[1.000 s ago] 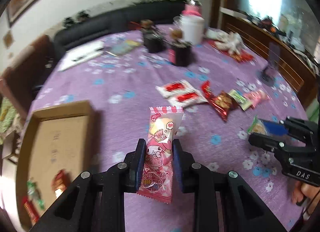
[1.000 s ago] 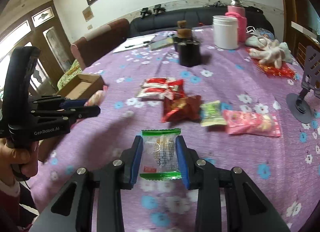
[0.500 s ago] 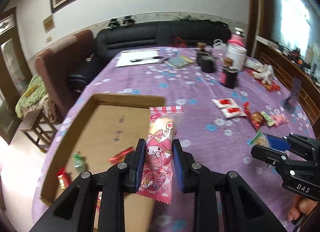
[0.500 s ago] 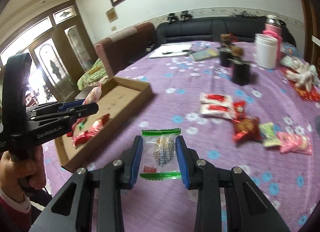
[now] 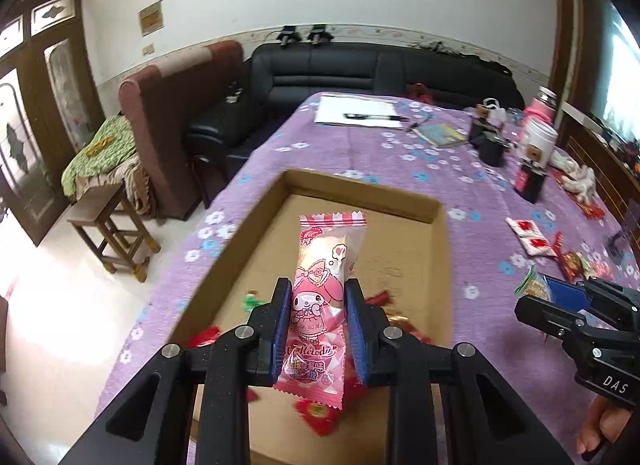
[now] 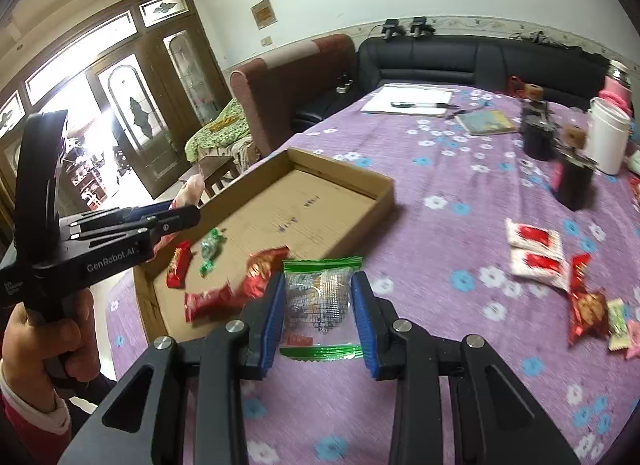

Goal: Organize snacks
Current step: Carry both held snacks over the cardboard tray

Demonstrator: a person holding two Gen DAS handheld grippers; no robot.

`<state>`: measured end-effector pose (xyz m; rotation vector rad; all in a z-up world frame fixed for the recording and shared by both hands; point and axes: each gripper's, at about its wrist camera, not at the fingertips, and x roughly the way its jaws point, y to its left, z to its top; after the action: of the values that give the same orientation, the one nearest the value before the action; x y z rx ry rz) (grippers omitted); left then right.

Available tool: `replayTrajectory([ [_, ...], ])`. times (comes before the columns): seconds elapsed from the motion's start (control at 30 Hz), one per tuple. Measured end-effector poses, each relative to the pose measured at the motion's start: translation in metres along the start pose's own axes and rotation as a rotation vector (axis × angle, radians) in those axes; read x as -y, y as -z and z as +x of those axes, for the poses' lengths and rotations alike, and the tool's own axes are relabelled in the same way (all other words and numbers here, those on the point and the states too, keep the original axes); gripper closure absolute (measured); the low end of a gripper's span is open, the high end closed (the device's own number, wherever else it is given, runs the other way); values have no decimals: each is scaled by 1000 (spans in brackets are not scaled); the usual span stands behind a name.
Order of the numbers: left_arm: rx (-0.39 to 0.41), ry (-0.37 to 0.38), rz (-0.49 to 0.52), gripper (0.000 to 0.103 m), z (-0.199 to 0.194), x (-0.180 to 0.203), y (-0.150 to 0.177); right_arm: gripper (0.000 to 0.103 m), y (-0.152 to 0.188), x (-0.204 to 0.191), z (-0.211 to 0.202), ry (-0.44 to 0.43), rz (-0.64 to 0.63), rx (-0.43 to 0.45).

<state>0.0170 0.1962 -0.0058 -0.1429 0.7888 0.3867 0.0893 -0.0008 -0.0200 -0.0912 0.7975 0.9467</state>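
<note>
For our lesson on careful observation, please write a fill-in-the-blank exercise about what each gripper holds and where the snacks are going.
1. The left gripper is shut on a ____ snack packet.
2. The right gripper holds a clear packet with ____ edges.
3. Sorted snacks lie in a shallow ____ box.

Missing words: pink; green; cardboard

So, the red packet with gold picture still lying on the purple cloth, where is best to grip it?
Grip the red packet across its narrow middle, coming from above. It lies flat, long axis running away from the camera, with a green sweet close beside it, so keep the fingers slim on that side.
</note>
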Motion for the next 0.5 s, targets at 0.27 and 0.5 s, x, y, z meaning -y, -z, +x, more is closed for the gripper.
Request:
replayTrajectory([
  [0.27,-52,-16,-40,75,32,-31,-17,70,-34,-28,51,-10,-35,-21],
  [0.5,-104,13,-28,75,65,-25,-25,70,-52,-39,101,30,-62,-69],
])
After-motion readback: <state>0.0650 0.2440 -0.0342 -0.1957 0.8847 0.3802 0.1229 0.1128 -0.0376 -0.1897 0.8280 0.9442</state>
